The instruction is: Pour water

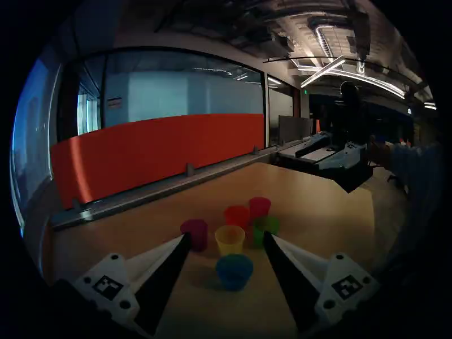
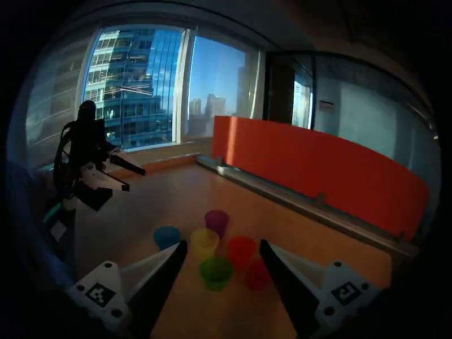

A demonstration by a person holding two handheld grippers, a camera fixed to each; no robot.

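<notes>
Pale wooden tabletop [image 1: 316, 198] is being bordered by a long orange partition panel [image 1: 158, 152]. Six small plastic tumblers are being grouped close together on it: blue cup [image 1: 234, 271], yellow cup [image 1: 230, 239], purple cup [image 1: 195, 233], red cup [image 1: 237, 216], pink cup [image 1: 260, 207] and green cup [image 1: 266, 226]. Their contents cannot be told in the dim light. The left gripper [image 1: 226, 237] is being held wide apart, gripping nothing, and the right gripper [image 2: 222, 244] likewise. Sunlit glass towers [image 2: 130, 79] are being framed in the right gripper view, ceiling light strips [image 1: 325, 70] in the left gripper view.
</notes>
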